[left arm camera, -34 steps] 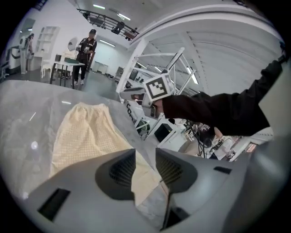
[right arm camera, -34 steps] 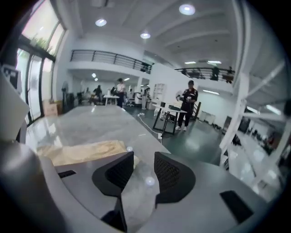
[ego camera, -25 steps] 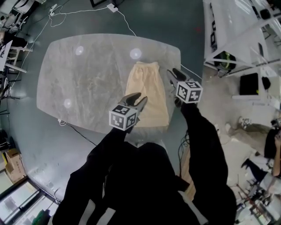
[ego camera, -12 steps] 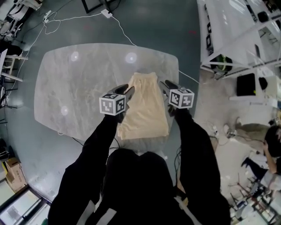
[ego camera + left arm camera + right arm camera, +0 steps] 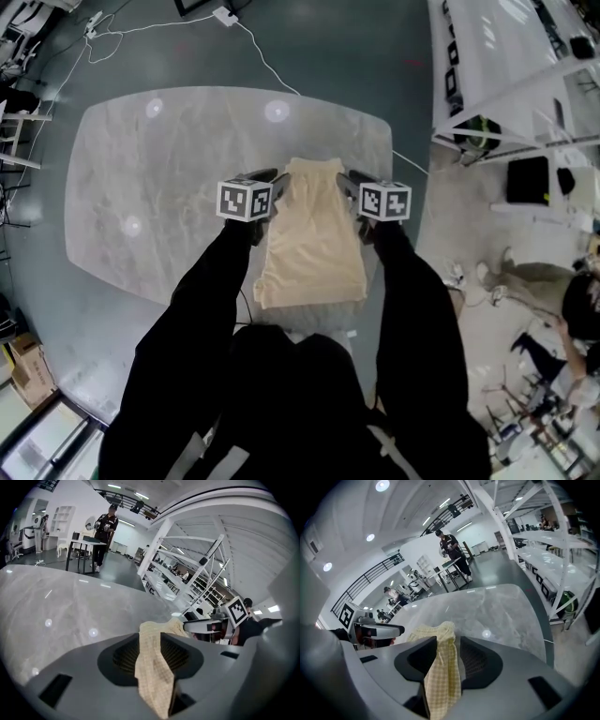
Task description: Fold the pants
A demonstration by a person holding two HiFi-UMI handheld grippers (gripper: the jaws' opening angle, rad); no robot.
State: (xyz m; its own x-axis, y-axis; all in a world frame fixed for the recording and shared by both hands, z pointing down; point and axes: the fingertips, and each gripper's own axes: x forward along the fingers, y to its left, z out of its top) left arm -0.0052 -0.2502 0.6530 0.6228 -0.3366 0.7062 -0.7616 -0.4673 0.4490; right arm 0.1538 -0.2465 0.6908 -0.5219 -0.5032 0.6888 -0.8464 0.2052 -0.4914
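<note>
The head view looks steeply down from high above the table point(image 5: 169, 187) and pants point(image 5: 314, 234), while both gripper views sit low and close, facing outward across that same tabletop, with the pants right before each lens.

Pale yellow pants point(image 5: 312, 239) flat on right side of grey bench point(image 5: 169, 187); left gripper point(image 5: 272, 177) at far left edge, right gripper point(image 5: 348, 178) at far right edge, jaws opening around cloth.

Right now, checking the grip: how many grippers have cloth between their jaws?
2. The left gripper, at the pants' left edge; the right gripper, at the right edge, its jaws opening.
</note>
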